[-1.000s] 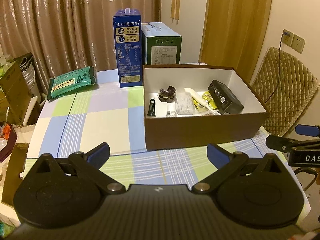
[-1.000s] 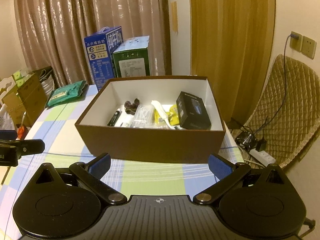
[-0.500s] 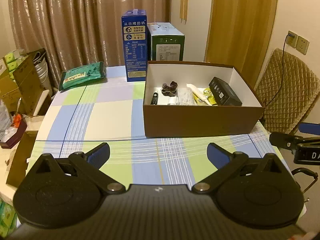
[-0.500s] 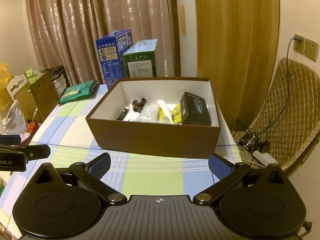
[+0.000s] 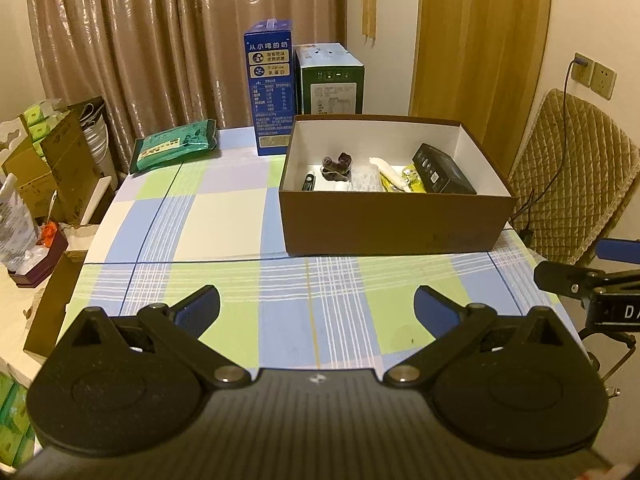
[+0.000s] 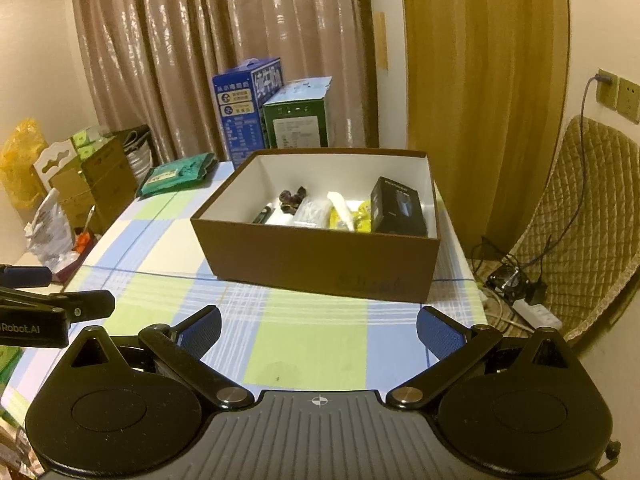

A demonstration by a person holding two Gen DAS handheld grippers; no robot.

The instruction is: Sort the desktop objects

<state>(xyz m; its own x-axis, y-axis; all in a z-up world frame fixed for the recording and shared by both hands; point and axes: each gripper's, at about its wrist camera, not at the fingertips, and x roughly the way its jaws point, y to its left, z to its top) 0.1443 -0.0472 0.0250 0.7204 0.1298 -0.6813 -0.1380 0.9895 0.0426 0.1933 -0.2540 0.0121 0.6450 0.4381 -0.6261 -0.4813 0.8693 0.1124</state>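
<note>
far left of the left wrist frame there's just clutter off the desk edge: cardboard boxes (image 5: 52,160) and a plastic bag, not part of the job as far as i can tell. moving right, a green packet (image 5: 174,145) lies flat at the upper left of the checked desk (image 5: 208,220), well apart from everything else. looks like the one loose thing not sorted yet, though it may simply live there.

next, upper centre, a tall blue carton (image 5: 272,88) and a green carton (image 5: 330,80) stand upright side by side just behind the brown box (image 5: 392,220), probably parked at the back so they stay out of the way.

the brown box sits right of centre, open topped, so stuff can be dropped straight in. inside, left to right: a dark pen-like thing, a dark lumpy item, clear and yellow wrappers, and a black box (image 5: 442,170) leaning against the right wall.

left tongs (image 5: 316,306) hang low over the near desk edge, spread wide, holding nothing. right tongs (image 6: 318,326) same deal in their own view: wide apart, empty, box dead ahead. my guess is the sorting is mostly finished.
</note>
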